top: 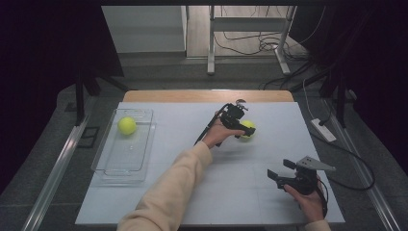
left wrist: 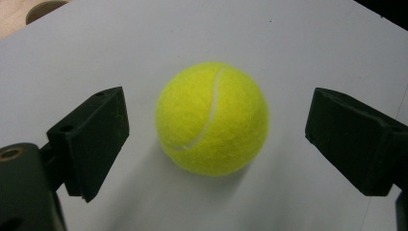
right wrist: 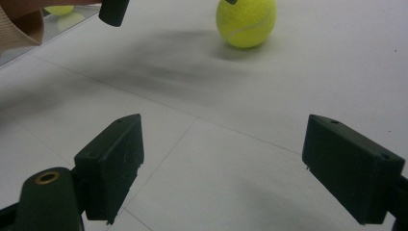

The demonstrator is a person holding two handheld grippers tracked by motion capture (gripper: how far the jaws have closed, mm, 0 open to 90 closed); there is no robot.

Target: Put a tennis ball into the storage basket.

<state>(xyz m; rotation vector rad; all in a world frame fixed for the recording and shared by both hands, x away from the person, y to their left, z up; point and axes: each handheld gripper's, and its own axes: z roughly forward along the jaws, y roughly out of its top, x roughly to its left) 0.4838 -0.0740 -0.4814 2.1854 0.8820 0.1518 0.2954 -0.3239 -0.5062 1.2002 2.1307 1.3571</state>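
Observation:
A yellow tennis ball point(top: 248, 129) lies on the white table top, right of centre. My left gripper point(top: 242, 129) reaches over it, open, with the ball point(left wrist: 212, 118) resting between its two black jaws and a gap on each side. A second tennis ball point(top: 127, 125) sits in the clear plastic tray point(top: 111, 163) at the left. My right gripper point(top: 275, 176) hovers open near the front right of the table, nothing between its jaws point(right wrist: 223, 168). From the right gripper view the ball point(right wrist: 246, 21) lies farther ahead on the table.
The white board point(top: 211, 192) covers a wooden table whose far edge point(top: 207, 96) shows. A cable trails off the right side point(top: 351, 159). Metal rails run along both sides of the table. A sleeve point(right wrist: 19, 26) enters the right gripper view at top left.

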